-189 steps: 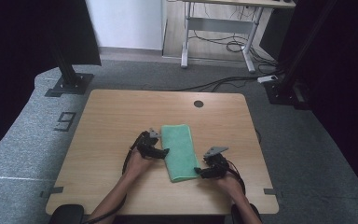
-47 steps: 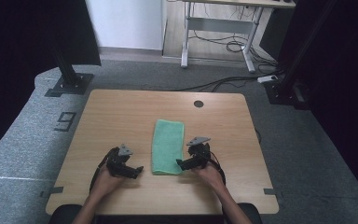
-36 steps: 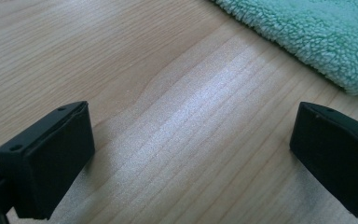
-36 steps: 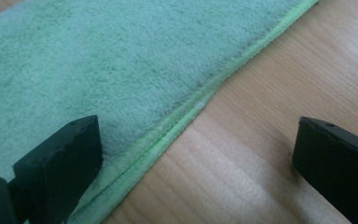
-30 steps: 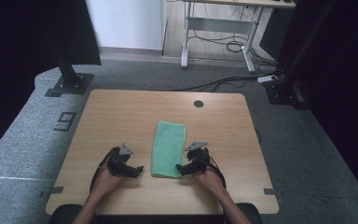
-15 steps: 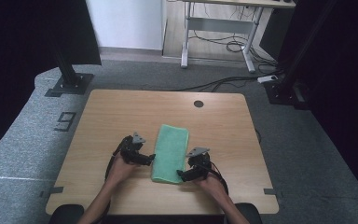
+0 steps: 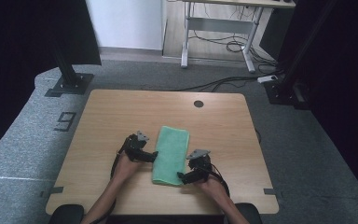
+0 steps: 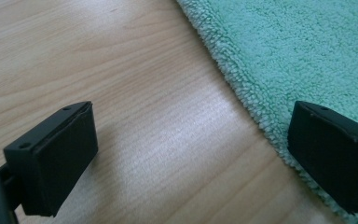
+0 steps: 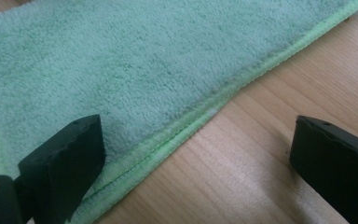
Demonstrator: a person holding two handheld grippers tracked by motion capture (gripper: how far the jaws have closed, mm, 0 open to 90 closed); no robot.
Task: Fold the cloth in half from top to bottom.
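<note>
A folded green towel (image 7: 171, 154) lies lengthwise in the middle of the wooden table (image 7: 121, 112). My left gripper (image 7: 154, 157) is open at the towel's left edge, about halfway along it. In the left gripper view one jaw hangs over bare wood and the other over the fluffy towel (image 8: 298, 51) edge. My right gripper (image 7: 181, 177) is open at the towel's near right corner. In the right gripper view the stitched hem of the towel (image 9: 135, 65) runs between the jaws, one over cloth, one over wood.
A round cable hole (image 7: 198, 103) sits near the table's far edge. Black stand feet (image 7: 67, 84) and a desk frame with cables (image 7: 223, 42) stand on the grey floor beyond the table.
Over the last seconds both grippers moved in from the near table edge to the towel. The left one went forward and right to the towel's left edge; the towel has shifted slightly.
</note>
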